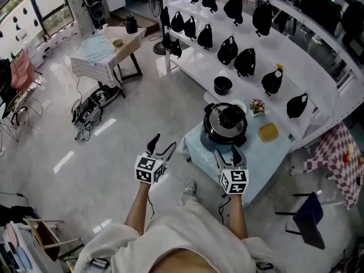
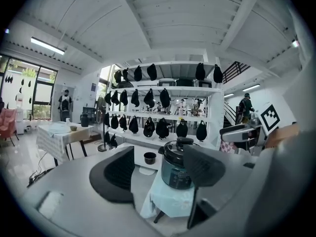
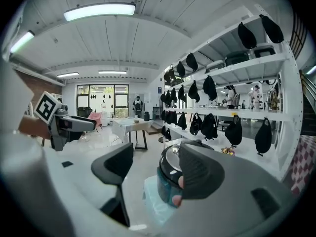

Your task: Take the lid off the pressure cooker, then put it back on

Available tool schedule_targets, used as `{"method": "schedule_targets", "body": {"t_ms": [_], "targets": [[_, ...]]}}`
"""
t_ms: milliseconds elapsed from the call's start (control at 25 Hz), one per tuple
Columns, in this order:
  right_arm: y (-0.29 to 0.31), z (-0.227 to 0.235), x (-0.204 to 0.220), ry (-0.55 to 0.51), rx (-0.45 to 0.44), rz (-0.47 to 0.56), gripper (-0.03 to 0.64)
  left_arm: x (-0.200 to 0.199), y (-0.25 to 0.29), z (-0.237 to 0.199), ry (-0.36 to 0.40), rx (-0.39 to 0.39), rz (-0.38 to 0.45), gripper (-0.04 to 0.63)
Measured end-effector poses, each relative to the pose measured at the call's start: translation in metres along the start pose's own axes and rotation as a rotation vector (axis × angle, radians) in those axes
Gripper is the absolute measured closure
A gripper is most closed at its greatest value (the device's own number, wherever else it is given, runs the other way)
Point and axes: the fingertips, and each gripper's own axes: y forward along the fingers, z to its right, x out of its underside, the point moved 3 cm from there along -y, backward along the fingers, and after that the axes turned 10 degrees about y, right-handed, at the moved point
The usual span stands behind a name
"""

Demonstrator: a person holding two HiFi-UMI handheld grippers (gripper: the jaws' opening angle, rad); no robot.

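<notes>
Left gripper [image 1: 162, 145] and right gripper [image 1: 227, 154] hover spread and empty short of the cooker [image 1: 207, 136], lid [image 1: 226, 120] on, apparently lining up to grab.

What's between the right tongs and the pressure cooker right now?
Only bare light-blue tablecloth; the head view shows the open right tongs just short of the pressure cooker, nothing else between.

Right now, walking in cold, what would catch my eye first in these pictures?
Probably the dark pressure cooker, lid on, on a small table with pale blue cloth at centre. Behind it, rows of black bags line white shelves. Nearest the camera, the left gripper and right gripper are held open and empty, short of the cooker.
</notes>
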Motion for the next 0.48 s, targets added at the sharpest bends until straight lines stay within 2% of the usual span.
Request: {"method": "schedule_targets", "body": {"t_ms": [200,480], "targets": [[0.054,0.042,-0.042,0.0,-0.001,0.031,0.327,-0.032,0.068,-0.021,0.019,-0.004,0.014,0.302],[0.1,0.089,-0.062,0.018,0.008,0.026,0.327,-0.054,0.145,-0.027,0.039,0.028,0.012,0.302]]}}
